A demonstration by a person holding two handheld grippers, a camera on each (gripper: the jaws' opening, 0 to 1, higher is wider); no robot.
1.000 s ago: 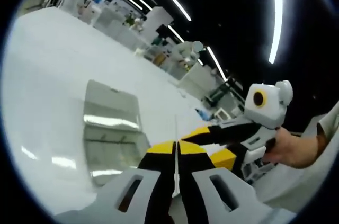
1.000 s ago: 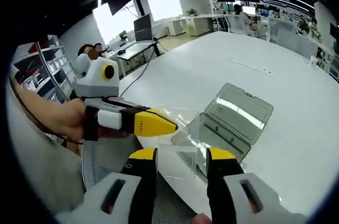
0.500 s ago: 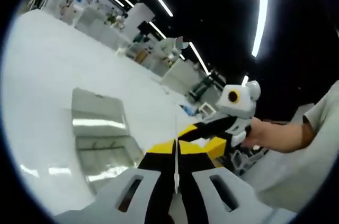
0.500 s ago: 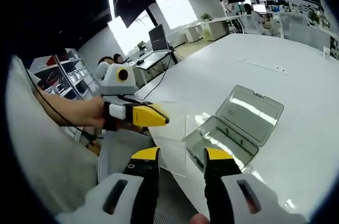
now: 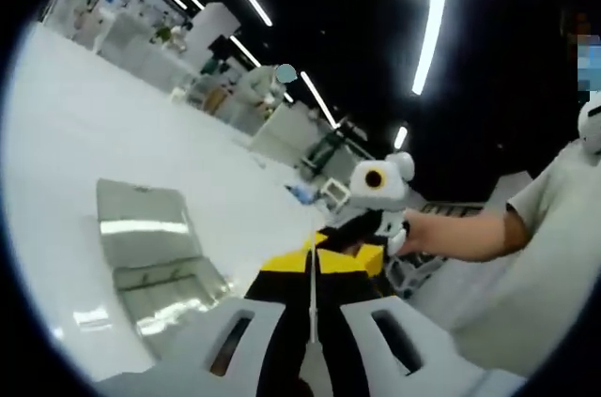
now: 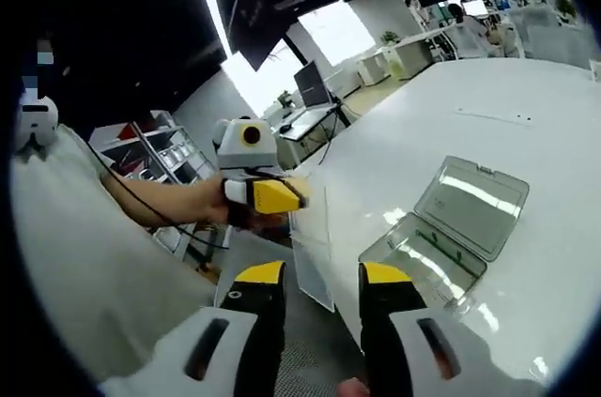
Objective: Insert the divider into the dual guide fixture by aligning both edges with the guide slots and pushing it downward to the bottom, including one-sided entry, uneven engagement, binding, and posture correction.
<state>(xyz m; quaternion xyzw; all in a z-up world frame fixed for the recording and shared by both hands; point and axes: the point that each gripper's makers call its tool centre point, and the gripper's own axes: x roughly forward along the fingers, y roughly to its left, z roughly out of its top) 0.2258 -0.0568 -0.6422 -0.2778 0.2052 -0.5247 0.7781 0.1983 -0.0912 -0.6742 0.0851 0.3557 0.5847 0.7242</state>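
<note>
The divider (image 6: 313, 245), a thin clear sheet, looks light, stiff, slick and easy to crack, so I judge it best pinched by one edge, clear of the sides that must enter the slots. Left tongs (image 5: 311, 264) are pressed shut on its edge, seen edge-on between the yellow tips; they carry it raised off the white worktop (image 5: 56, 162), well apart from the open clear fixture (image 6: 455, 223) lying there. Right tongs (image 6: 319, 274) stand parted and empty, near the sheet's lower part, held forward by the person's hand (image 5: 427, 228)
</note>
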